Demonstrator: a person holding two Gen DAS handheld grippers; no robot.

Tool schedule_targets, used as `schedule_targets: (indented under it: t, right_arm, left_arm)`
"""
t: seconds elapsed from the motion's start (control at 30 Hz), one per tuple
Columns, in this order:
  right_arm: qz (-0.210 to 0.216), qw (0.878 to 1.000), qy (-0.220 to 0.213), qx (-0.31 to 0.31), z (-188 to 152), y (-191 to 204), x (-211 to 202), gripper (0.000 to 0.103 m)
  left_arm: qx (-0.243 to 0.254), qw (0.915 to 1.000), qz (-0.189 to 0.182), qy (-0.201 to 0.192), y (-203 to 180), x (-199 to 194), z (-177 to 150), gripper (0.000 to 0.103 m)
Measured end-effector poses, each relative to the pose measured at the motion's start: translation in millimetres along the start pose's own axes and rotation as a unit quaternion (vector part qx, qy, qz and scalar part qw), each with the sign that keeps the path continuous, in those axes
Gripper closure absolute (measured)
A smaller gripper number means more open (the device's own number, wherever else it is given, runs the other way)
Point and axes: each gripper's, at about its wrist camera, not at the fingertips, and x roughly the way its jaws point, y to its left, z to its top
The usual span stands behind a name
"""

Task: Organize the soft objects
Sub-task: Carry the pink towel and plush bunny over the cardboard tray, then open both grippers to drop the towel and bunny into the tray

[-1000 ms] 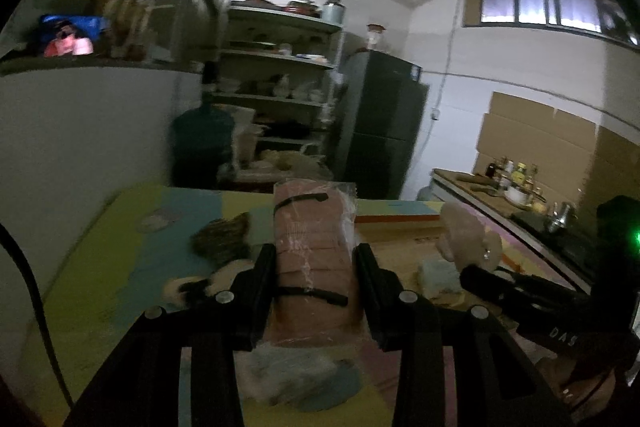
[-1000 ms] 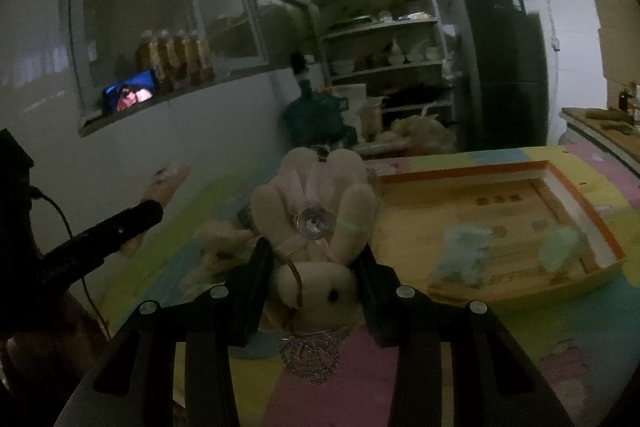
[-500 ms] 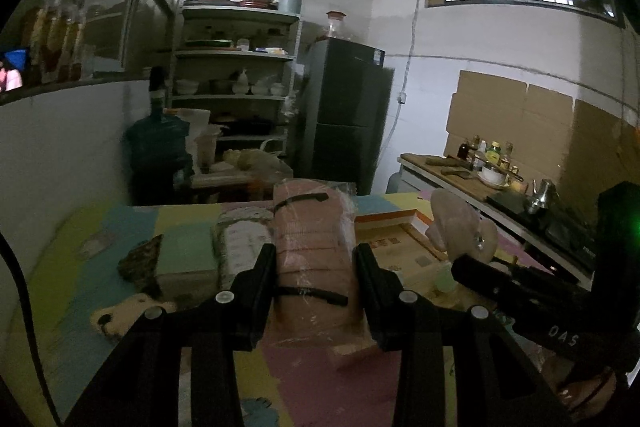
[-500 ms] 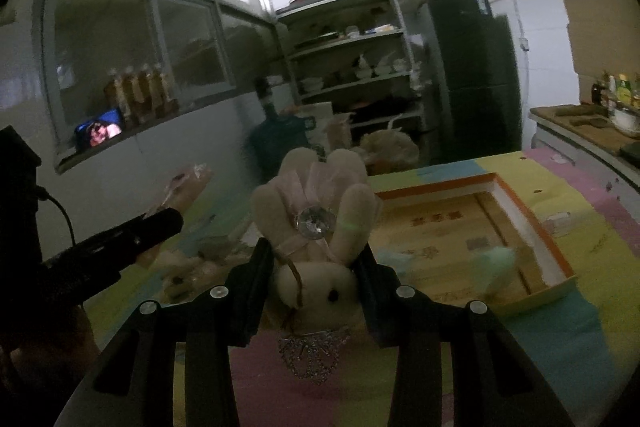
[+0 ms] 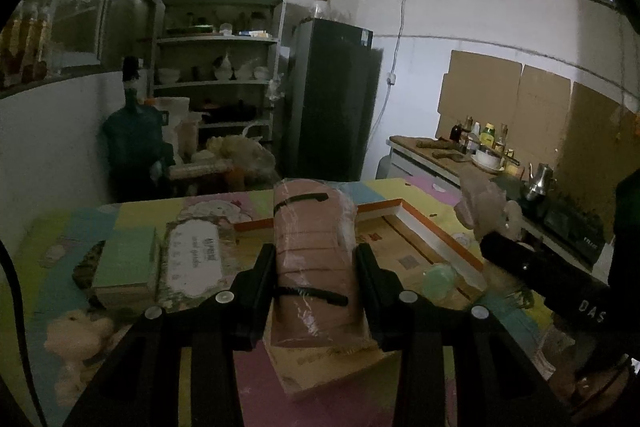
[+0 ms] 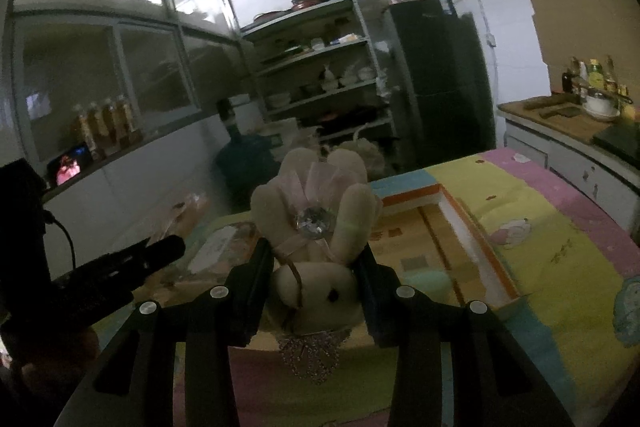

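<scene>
My left gripper [image 5: 315, 269] is shut on a pink rolled cloth bundle [image 5: 314, 247] wrapped in clear plastic with two black bands, held above the colourful table. My right gripper [image 6: 315, 273] is shut on a cream plush bunny [image 6: 316, 227] with a gem at its bow and a sparkly charm hanging below. In the left wrist view the right gripper [image 5: 512, 247] and its bunny [image 5: 486, 205] show at the right. An orange-rimmed shallow box [image 5: 432, 227] [image 6: 472, 227] lies ahead, with a pale green soft thing [image 5: 440, 277] [image 6: 424, 283] inside.
On the table's left lie a green book [image 5: 128, 263], a framed card [image 5: 194, 259] and a small plush toy [image 5: 76, 331]. Shelves [image 5: 220, 67], a dark fridge [image 5: 332, 99] and a water jug [image 5: 132, 143] stand behind. A counter with bottles [image 5: 480, 147] runs along the right.
Both grippers have swung to the right across the table with their loads still held. The orange-rimmed box has come closer to the centre of both views.
</scene>
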Motion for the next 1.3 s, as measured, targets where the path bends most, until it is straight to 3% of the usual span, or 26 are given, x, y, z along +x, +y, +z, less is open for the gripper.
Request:
schedule_targets:
  t: [0.73, 1.3]
  right_arm:
    - [0.016, 0.999, 0.044, 0.007, 10, -35, 64, 0.061]
    - [0.008, 0.994, 0.107, 0.0, 14, -47, 114, 0.061]
  left_arm:
    - [-0.012, 0.9982, 0.017, 0.056, -10, 94, 7, 0.063]
    - [-0.024, 0.9927, 0.023, 0.116, -9, 146, 4, 0.063]
